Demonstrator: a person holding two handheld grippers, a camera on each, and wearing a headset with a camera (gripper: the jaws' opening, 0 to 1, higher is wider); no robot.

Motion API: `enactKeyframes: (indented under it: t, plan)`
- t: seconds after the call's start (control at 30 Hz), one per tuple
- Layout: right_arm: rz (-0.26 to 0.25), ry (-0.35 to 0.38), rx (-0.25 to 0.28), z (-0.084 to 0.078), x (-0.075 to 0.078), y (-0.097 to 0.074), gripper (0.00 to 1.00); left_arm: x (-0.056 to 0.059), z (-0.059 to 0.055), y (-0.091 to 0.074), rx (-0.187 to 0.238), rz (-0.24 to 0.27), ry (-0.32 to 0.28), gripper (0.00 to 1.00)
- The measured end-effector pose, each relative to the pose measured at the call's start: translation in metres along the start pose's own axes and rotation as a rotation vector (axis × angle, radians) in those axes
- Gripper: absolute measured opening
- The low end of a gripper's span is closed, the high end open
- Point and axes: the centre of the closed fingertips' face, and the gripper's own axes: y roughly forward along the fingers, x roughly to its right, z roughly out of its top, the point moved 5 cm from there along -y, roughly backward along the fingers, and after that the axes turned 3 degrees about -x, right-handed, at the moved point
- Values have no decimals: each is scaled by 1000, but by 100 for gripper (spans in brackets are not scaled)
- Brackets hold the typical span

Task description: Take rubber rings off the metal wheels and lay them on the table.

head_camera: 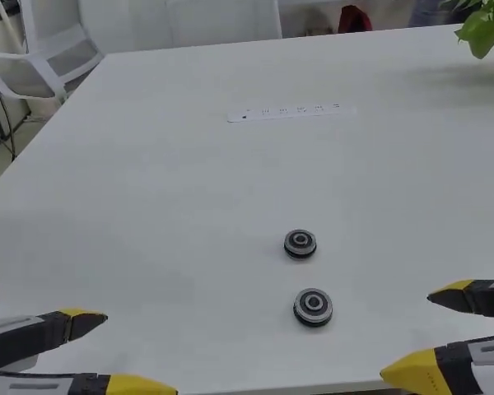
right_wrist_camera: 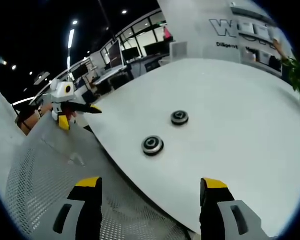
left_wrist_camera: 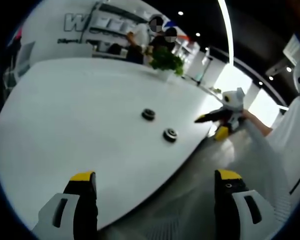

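Two metal wheels with dark rubber rings lie flat on the white table (head_camera: 189,189): the farther wheel (head_camera: 300,243) and the nearer wheel (head_camera: 313,306), close to the front edge. My left gripper (head_camera: 119,350) hovers open at the table's front left corner, well left of both wheels. My right gripper (head_camera: 420,333) is open at the front right, just right of the nearer wheel. The left gripper view has its open gripper (left_wrist_camera: 155,177) before both wheels (left_wrist_camera: 148,114) (left_wrist_camera: 170,134). The right gripper view has its open gripper (right_wrist_camera: 150,184) off the table edge, facing the wheels (right_wrist_camera: 179,117) (right_wrist_camera: 152,145).
A flat white strip with markings (head_camera: 292,112) lies mid-table farther back. A white chair (head_camera: 49,58) stands off the far left corner, and a green plant (head_camera: 486,29) at the far right. People stand beyond the table near the plant (left_wrist_camera: 165,59).
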Motion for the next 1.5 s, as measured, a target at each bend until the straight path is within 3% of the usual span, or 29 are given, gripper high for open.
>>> enactKeyframes:
  t: [0.27, 0.4, 0.57, 0.63, 0.73, 0.83, 0.93, 1.07, 1.2, 1.37, 1.5]
  plan:
    - [-2, -1, -2, 0, 0, 0, 80, -1, 1, -1, 12, 11, 6, 100]
    - [-2, 0, -5, -1, 1, 0, 80, 0, 3, 0, 5, 11, 40, 100]
    - [-5, -21, -27, -2, 0, -1, 80, 5, 9, 1, 50, -7, 20, 100]
    - [6, 5, 2, 1, 0, -2, 81, 6, 15, 0, 71, 5, 53, 99]
    - [16, 7, -7, 1, -2, -3, 84, 9, 27, -7, 115, 33, 138, 100]
    - [31, -10, -11, 2, -5, -3, 82, 14, 29, -10, 98, 32, 135, 100]
    - [39, 1, -36, 2, -4, -5, 85, 24, 40, -15, 126, -43, 152, 100]
    - [30, -11, -43, 4, -2, -8, 85, 21, 53, -21, 143, -35, 173, 99]
    - [15, -18, -31, 7, 0, -7, 83, 20, 66, -23, 160, -26, 220, 98]
    - [15, -51, 24, 22, 2, -6, 81, 26, 78, -18, 195, -70, 241, 94]
    - [15, -102, 87, 36, 3, -8, 79, 28, 84, -14, 168, -71, 288, 92]
